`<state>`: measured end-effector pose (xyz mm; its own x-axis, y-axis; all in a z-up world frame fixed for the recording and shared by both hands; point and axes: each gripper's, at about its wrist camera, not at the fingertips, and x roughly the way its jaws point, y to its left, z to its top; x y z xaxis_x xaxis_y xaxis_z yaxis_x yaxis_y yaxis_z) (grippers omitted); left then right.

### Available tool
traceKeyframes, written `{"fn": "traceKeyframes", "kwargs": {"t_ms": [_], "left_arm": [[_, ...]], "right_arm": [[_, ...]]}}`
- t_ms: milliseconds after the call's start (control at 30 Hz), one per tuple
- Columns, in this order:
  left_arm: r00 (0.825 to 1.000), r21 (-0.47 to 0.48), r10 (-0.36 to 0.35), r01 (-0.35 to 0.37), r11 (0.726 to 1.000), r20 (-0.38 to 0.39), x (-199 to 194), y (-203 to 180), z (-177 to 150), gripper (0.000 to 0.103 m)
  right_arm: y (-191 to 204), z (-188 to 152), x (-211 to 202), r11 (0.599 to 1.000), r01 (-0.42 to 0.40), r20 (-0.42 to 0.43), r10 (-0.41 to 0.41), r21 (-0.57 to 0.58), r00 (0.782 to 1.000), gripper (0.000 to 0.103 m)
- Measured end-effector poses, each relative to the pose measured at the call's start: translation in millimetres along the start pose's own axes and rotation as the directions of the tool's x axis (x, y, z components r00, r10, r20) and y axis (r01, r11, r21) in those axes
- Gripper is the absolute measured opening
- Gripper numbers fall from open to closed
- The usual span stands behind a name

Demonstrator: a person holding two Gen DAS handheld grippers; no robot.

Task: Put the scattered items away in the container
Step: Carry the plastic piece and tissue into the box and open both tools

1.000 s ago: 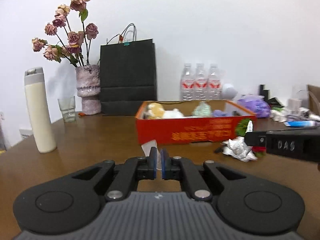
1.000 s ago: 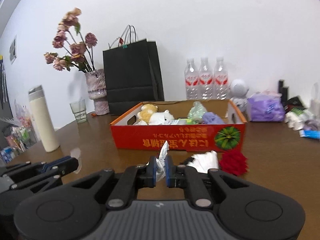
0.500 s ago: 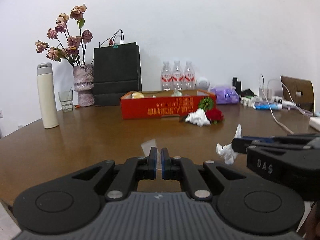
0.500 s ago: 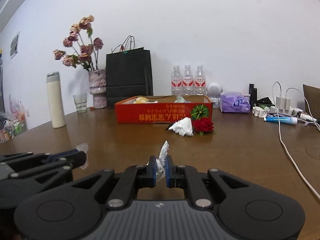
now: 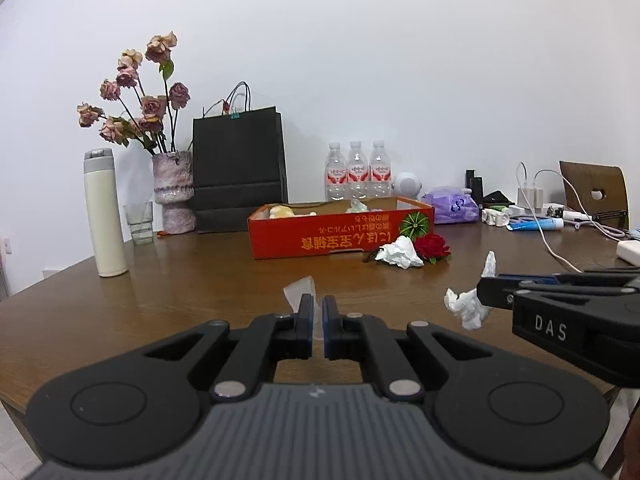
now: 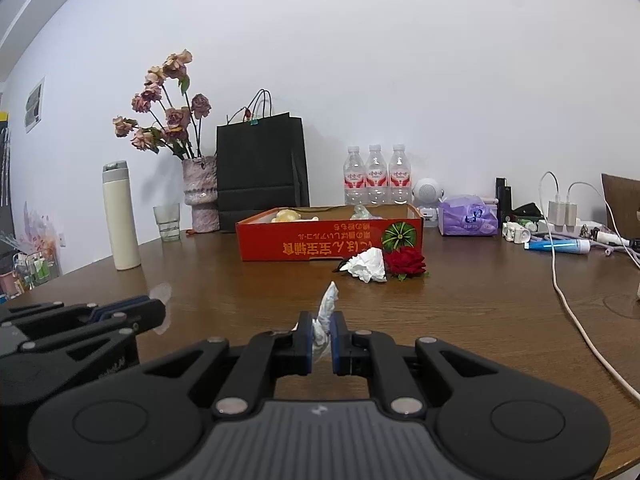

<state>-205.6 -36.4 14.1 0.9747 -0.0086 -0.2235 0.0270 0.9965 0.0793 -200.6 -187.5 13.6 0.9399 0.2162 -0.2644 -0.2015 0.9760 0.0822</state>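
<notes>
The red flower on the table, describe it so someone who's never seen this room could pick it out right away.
Find the orange-red cardboard box in the middle of the brown table. At its front right corner, below the printed green melon, lies the red rose, touching a crumpled white tissue on its left. It is the only deep red bloom; the vase flowers are faded pink.

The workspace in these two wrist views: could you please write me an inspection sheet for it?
Surface: brown wooden table.
Job's things: red box, partly filled; crumpled tissue and red rose lie in front of it.
Clutter: thermos, glass, vase, black bag, water bottles, tissue pack.
Grippers: left gripper shut on clear scrap; right gripper shut on white tissue.
Cables: white cable across the table.
Surroundings: white wall.
</notes>
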Motion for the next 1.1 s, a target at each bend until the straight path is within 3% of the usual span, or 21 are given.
{"fn": "traceKeyframes", "kwargs": {"t_ms": [167,367,533,767,1000,1100], "left_arm": [[1.0,-0.002,-0.001,0.001,1.0,-0.023,14.7,-1.1,7.7,0.006],[1.0,-0.061,-0.019,0.018,0.998,-0.011,65.5,15.2,54.2,0.006],[0.998,-0.04,-0.033,0.035,0.999,0.055,124.0,25.7,101.8,0.006],[0.999,-0.064,-0.035,0.037,0.997,0.033,234.7,44.2,158.4,0.006],[0.995,-0.079,-0.012,0.005,0.997,-0.1,341.6,53.6,166.1,0.006],[0.971,-0.121,-0.066,0.039,0.992,-0.229,382.3,63.7,164.2,0.006]], "right_arm": [[-5.7,4.4,10.7,1.0,-0.007,-0.007,0.007,0.018,1.0,0.008],[-19.6,39.6,42.7,0.999,-0.024,0.018,0.023,0.034,1.0,0.008],[-36.2,88.1,97.1,0.999,-0.039,0.064,0.038,0.021,0.997,0.008],[-54.3,152.3,200.5,0.999,-0.039,0.079,0.039,-0.011,0.996,0.008],[-73.4,183.0,321.9,1.0,-0.015,-0.044,0.015,0.008,0.999,0.008],[-88.3,193.3,372.5,0.997,-0.043,-0.168,0.052,0.059,0.984,0.009]]}}
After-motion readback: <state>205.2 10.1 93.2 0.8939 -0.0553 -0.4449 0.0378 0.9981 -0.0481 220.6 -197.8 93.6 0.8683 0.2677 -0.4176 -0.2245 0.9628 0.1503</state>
